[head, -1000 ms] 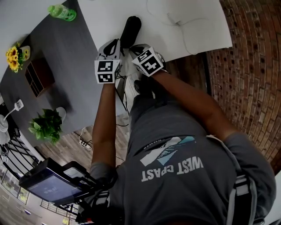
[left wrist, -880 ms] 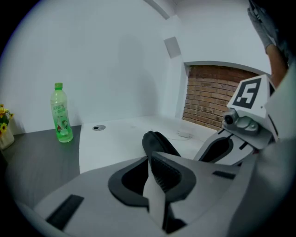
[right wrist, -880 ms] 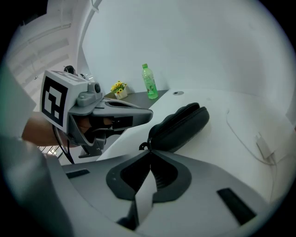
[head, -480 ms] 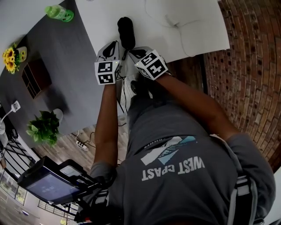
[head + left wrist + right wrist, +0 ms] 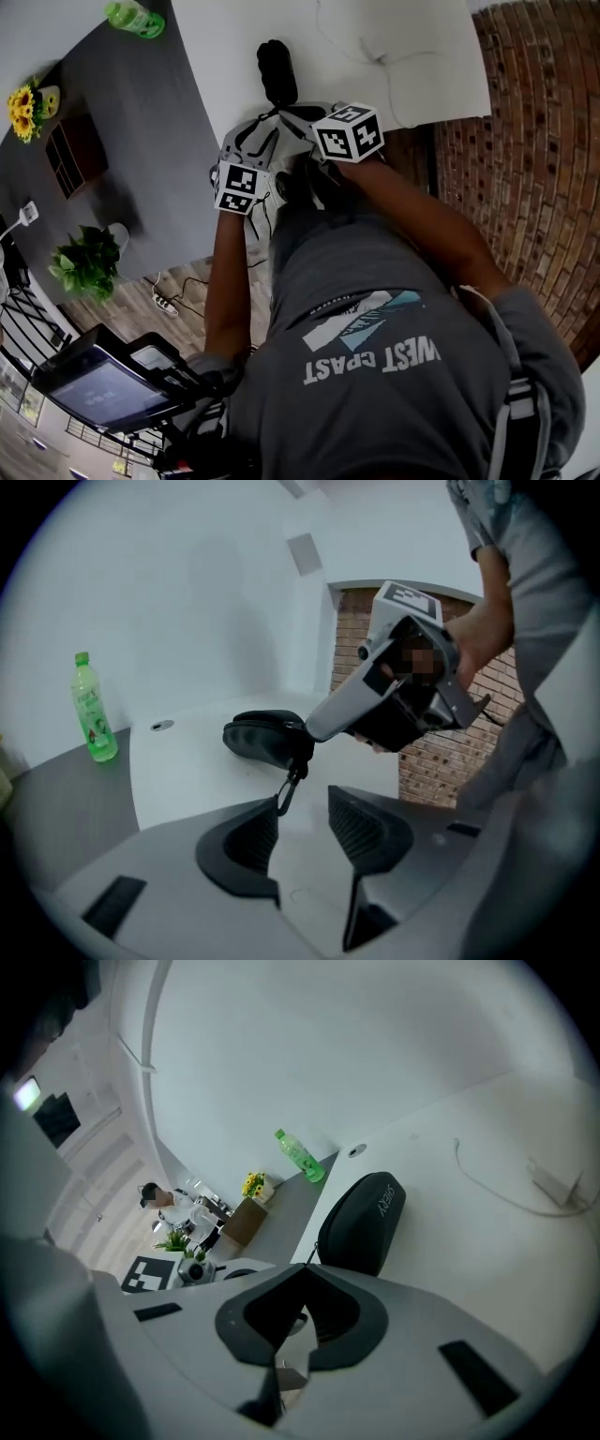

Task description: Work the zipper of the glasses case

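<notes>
The black glasses case (image 5: 275, 70) lies on the white table (image 5: 412, 28), one end towards me. My right gripper (image 5: 296, 112) is at that near end, jaws shut on the zipper pull (image 5: 311, 1254). In the right gripper view the case (image 5: 364, 1222) stands just beyond the shut jaws (image 5: 305, 1274). In the left gripper view a small loop (image 5: 289, 789) dangles under the case (image 5: 261, 738), where the right gripper's nose (image 5: 319, 726) meets it. My left gripper (image 5: 302, 803) is a short way back from the case. Its jaws are opening with nothing between them.
A green bottle (image 5: 134, 19) stands on the dark grey table (image 5: 141, 122) to the left, with yellow flowers (image 5: 28, 108) and a potted plant (image 5: 89, 262) further left. A white cable (image 5: 375, 52) runs across the white table. A brick wall (image 5: 534, 141) is at the right.
The left gripper has let go, opened and drawn back towards me. The right gripper has stayed shut at the case's near end. The case has swung round to point more towards me.
</notes>
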`<action>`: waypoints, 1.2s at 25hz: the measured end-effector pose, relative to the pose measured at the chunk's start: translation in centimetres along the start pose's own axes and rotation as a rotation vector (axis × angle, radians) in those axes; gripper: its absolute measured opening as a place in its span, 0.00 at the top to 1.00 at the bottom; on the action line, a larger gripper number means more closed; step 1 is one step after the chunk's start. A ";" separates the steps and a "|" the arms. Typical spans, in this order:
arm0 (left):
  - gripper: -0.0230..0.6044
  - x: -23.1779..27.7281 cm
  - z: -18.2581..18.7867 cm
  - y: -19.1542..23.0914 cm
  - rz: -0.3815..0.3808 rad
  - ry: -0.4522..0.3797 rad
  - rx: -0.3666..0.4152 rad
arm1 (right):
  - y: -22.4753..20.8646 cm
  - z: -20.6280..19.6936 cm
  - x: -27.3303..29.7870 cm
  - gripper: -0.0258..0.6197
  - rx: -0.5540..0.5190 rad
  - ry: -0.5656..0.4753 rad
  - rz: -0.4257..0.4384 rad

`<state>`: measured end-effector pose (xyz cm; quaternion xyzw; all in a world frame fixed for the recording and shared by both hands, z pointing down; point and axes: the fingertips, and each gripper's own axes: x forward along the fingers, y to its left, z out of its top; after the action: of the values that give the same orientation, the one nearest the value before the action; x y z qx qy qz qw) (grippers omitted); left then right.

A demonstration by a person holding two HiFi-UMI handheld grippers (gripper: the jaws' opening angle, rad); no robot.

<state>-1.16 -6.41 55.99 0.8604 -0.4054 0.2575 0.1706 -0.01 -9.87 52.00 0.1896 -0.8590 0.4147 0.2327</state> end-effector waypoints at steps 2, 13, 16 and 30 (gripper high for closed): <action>0.67 0.7 -0.3 0.7 0.006 0.013 0.030 | 0.4 0.1 -0.1 0.97 0.011 0.005 0.017; 0.68 3.5 -0.1 0.1 -0.098 0.132 0.288 | 1.5 -0.1 0.2 0.97 0.053 0.003 0.064; 0.88 3.3 0.6 0.5 -0.034 0.099 0.258 | 1.4 -0.1 0.2 0.97 0.060 0.002 0.070; 0.93 2.2 -0.8 -1.0 -0.061 0.192 0.483 | 1.4 1.1 -0.6 0.97 -0.036 0.023 0.045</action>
<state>0.56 -6.76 57.88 0.8597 -0.2879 0.4219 0.0059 -0.51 -9.88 50.24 0.1613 -0.8676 0.4065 0.2368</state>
